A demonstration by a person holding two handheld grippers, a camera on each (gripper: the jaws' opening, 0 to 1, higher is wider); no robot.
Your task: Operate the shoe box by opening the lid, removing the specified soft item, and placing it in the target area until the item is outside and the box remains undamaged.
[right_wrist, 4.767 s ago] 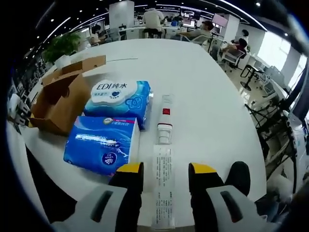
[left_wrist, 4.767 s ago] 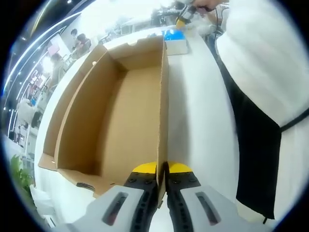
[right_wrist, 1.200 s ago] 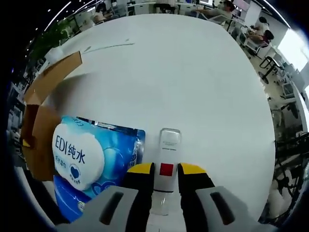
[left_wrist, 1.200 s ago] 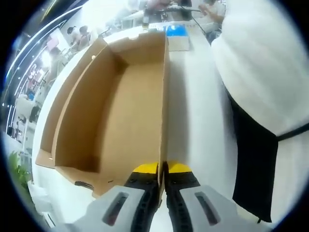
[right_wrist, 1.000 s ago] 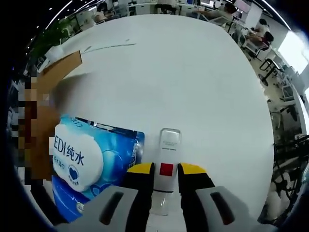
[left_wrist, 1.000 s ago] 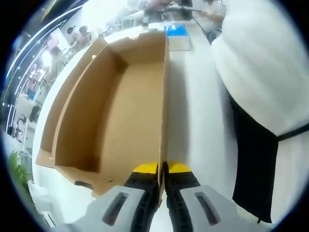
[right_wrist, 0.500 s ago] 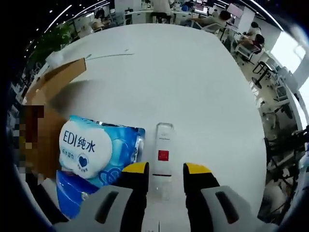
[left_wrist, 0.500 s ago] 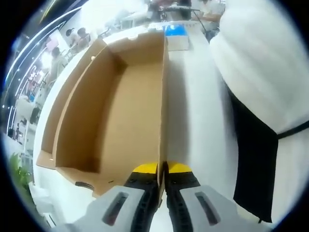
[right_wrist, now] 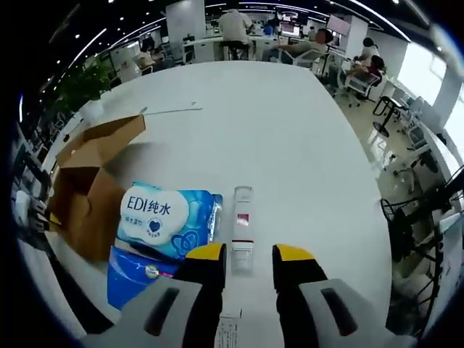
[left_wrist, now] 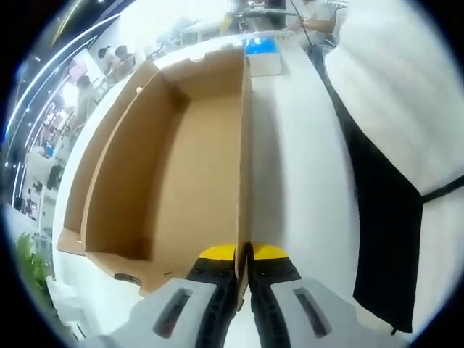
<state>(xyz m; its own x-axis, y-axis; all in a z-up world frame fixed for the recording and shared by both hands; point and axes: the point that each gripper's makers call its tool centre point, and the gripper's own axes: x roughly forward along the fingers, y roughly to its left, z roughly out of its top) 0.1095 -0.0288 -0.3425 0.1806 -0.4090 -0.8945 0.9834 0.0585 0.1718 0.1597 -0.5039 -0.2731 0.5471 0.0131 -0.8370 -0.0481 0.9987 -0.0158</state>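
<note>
I count one open shoe box [left_wrist: 174,167], two blue soft packs [right_wrist: 168,221], one white tube [right_wrist: 241,230], one paper slip [right_wrist: 229,335], on one bench [right_wrist: 290,145]

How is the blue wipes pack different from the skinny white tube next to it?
The wipes pack is blue, wide and puffy, with a white label reading EDI; the white tube is slim, with a small red square. The wipes pack sits to one side of the right gripper; the tube runs into the gap between its open jaws. Both lie flat on the white table, side by side.
</note>
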